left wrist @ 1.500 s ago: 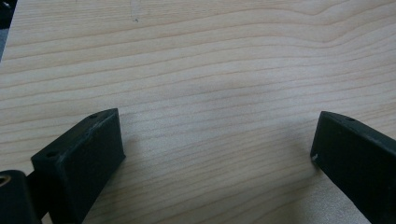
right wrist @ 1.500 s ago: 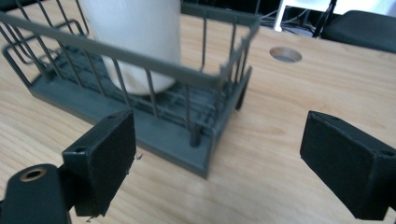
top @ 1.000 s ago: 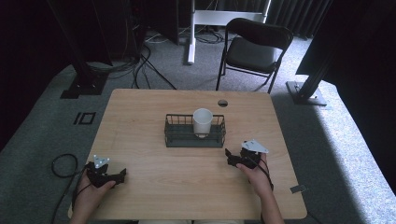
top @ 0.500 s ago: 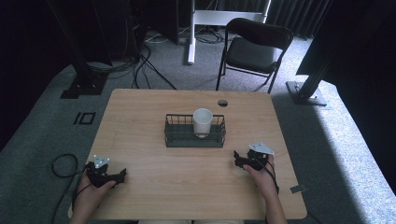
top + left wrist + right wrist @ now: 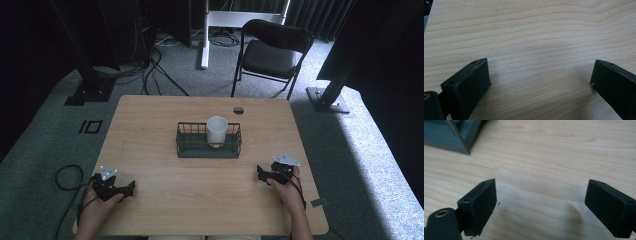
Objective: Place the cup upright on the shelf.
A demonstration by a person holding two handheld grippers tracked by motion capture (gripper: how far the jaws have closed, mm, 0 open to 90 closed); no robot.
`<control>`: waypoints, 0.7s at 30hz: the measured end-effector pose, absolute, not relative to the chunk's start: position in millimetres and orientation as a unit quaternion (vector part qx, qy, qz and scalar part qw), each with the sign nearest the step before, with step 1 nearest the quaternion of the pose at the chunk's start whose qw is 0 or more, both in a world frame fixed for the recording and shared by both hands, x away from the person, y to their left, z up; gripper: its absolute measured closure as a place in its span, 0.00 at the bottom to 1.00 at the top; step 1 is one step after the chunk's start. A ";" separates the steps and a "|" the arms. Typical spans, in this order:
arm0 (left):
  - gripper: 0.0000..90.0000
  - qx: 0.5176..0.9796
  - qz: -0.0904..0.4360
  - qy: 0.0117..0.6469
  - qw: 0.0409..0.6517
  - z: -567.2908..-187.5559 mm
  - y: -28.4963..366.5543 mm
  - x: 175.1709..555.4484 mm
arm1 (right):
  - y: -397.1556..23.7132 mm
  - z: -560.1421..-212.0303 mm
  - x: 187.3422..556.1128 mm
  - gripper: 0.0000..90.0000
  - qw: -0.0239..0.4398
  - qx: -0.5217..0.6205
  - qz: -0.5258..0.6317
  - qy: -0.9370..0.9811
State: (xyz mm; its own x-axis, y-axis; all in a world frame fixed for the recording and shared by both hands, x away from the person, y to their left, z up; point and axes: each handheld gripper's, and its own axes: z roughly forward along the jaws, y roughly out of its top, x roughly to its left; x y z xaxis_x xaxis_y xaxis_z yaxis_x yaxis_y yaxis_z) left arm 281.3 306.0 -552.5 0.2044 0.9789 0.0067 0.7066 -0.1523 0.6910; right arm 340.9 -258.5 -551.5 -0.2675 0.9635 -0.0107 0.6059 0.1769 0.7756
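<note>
On a light wooden desk [image 5: 165,125], a white paper cup [image 5: 217,131] is held in a dark wire basket [image 5: 208,146] at centre, easily toppled if knocked by the left gripper [image 5: 131,187] or right gripper [image 5: 260,171], both spread empty near the front corners.

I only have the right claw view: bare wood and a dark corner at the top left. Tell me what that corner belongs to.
Observer: It is a dark wire basket in the middle of the table.
Operator: Report what is in it.
Observer: One white cup, upright, toward the basket's right end.
Operator: Give me the left claw's state.
Observer: The left claw is open over bare wood, with nothing between its jaws.
Operator: Place both claws on the table.
Observer: The left claw is at the near left corner; the right claw is open near the right edge, short of the basket.
</note>
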 end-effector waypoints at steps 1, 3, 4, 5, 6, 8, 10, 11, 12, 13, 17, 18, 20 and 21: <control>0.03 0.721 0.237 0.584 0.287 -552.5 306.0 281.3 | -260.0 -551.7 340.6 0.11 0.264 0.543 0.336 0.723; 0.03 0.721 0.237 0.584 0.287 -552.5 305.9 281.3 | -262.8 -552.1 339.9 0.11 0.264 0.544 0.329 0.726; 0.03 0.721 0.237 0.584 0.287 -552.5 306.0 281.3 | -264.3 -552.5 339.6 0.11 0.263 0.544 0.322 0.729; 0.03 0.721 0.237 0.584 0.287 -552.5 306.0 281.3 | -265.5 -552.8 339.3 0.11 0.261 0.545 0.317 0.731; 0.03 0.721 0.237 0.584 0.287 -552.5 306.0 281.3 | -267.0 -553.1 339.0 0.11 0.257 0.545 0.316 0.733; 0.03 0.721 0.237 0.584 0.287 -552.5 306.0 281.3 | -269.9 -553.8 338.7 0.11 0.253 0.548 0.308 0.735; 0.03 0.721 0.237 0.584 0.287 -552.5 305.9 281.3 | -272.5 -553.9 338.1 0.12 0.248 0.549 0.310 0.735; 0.03 0.721 0.237 0.584 0.287 -552.5 306.0 281.3 | -274.2 -554.1 337.8 0.11 0.243 0.550 0.312 0.735; 0.03 0.721 0.237 0.584 0.287 -552.5 305.9 281.3 | -275.8 -554.3 337.4 0.12 0.235 0.552 0.315 0.736; 0.03 0.721 0.237 0.584 0.287 -552.5 306.0 281.3 | -277.3 -554.3 336.9 0.11 0.231 0.547 0.317 0.740; 0.03 0.721 0.237 0.584 0.287 -552.5 305.9 281.3 | -285.2 -554.4 333.9 0.12 0.218 0.523 0.327 0.756; 0.03 0.721 0.237 0.584 0.287 -552.5 305.9 281.3 | -287.5 -554.4 333.3 0.12 0.215 0.518 0.331 0.759; 0.03 0.721 0.237 0.584 0.287 -552.5 305.9 281.3 | -291.0 -554.2 332.4 0.12 0.208 0.516 0.339 0.758; 0.03 0.721 0.237 0.584 0.287 -552.5 305.9 281.3 | -292.0 -554.2 332.0 0.12 0.205 0.516 0.341 0.758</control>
